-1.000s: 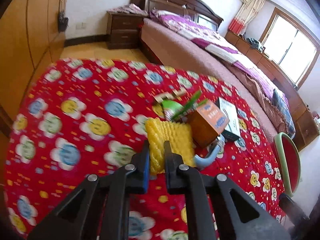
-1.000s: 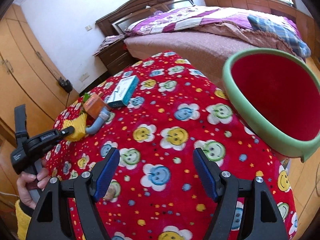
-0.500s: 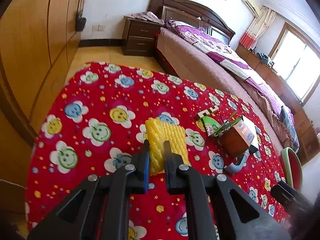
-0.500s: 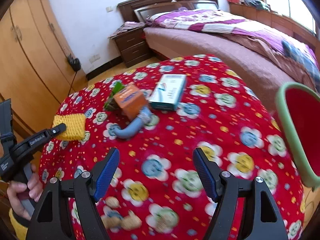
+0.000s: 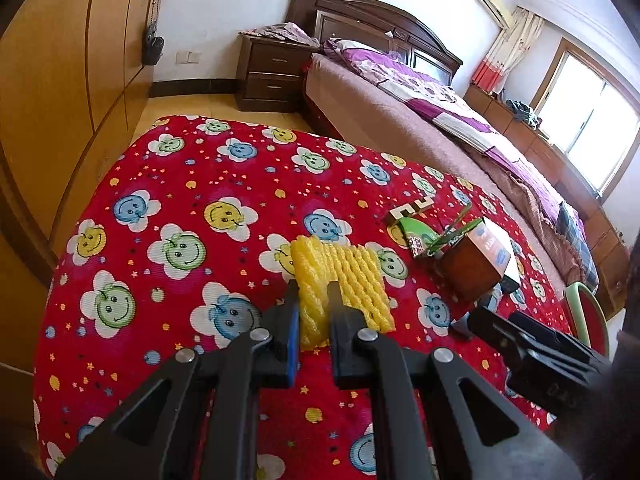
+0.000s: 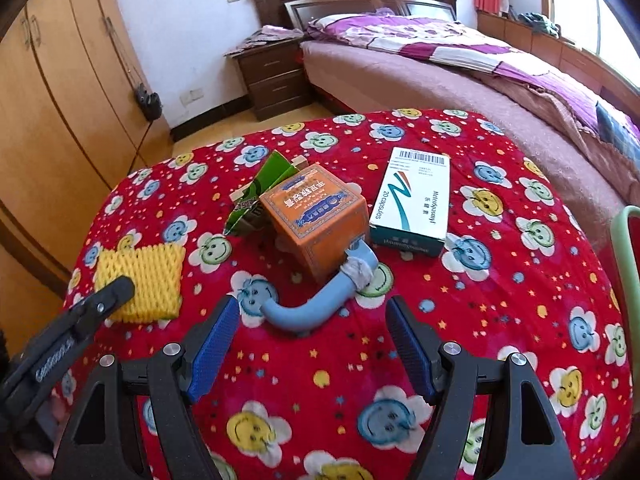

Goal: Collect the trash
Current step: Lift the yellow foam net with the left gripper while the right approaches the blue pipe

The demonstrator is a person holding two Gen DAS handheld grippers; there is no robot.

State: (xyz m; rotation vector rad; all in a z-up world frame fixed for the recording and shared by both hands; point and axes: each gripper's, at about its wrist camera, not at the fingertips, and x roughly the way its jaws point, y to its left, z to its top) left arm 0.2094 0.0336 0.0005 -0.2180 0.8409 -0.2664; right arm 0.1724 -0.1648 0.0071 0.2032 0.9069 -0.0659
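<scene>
Left wrist view shows the left gripper (image 5: pixel 312 312) clenched on the near edge of a yellow foam fruit net (image 5: pixel 344 280), which lies flat on the red smiley-flower tablecloth (image 5: pixel 168 208) with its near edge pinched between the blue pads. Just right of the net sits an orange carton (image 5: pixel 476 264), with a green wrapper (image 5: pixel 420 232) touching its far left side and a small white-and-brown cardboard scrap (image 5: pixel 412 208) just beyond that. At the near right the black body of the other tool pokes in, and the green rim of a red bin (image 5: pixel 576 300) shows past the table's right edge. From the right wrist view, the right gripper (image 6: pixel 312 328) hangs released, its jaws spread wide with nothing between them, just near of a blue-grey curved tube (image 6: pixel 316 304). The tube's far end, wrapped in a pale band, touches the orange carton (image 6: pixel 316 216). A white medicine box (image 6: pixel 416 200) marked "20 capsules" lies just right of the carton, apart from it. Far left in this view lies the foam net (image 6: pixel 140 280), with the left tool's tip on its near edge. A bed (image 6: pixel 460 64) and nightstand (image 6: pixel 272 72) stand beyond the table.
</scene>
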